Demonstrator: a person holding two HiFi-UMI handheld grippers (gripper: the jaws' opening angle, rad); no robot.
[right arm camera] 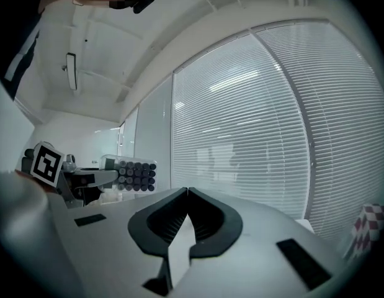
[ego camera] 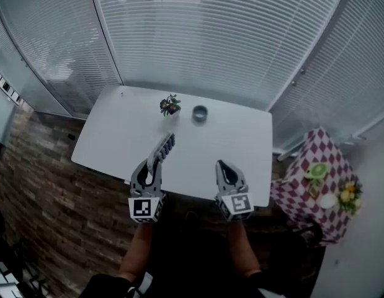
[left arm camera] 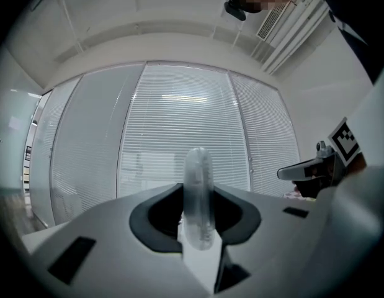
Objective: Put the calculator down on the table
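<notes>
Over the worktop (ego camera: 241, 141), on the near side of the potted plant (ego camera: 170, 105): calculator (ego camera: 166, 144) up in the air, not yet set down. Clamped by one short end between the fingers of the left gripper (ego camera: 153, 165), standing on edge, keys turned toward the right gripper (ego camera: 223, 165), far end reaching toward the plant. Probably pinched across its flat faces for want of any other purchase on so thin a slab. By the look of it, needs rolling flat, or lowering onto a long edge, before release. Right gripper nearer than the plant and off to its right, fingers pressed together on nothing, seemingly parked aside to leave bare worktop for the landing. Small grey round pot (ego camera: 200, 112) just right of the plant, well apart from the calculator; open surface short of the plant looks the safer spot.
</notes>
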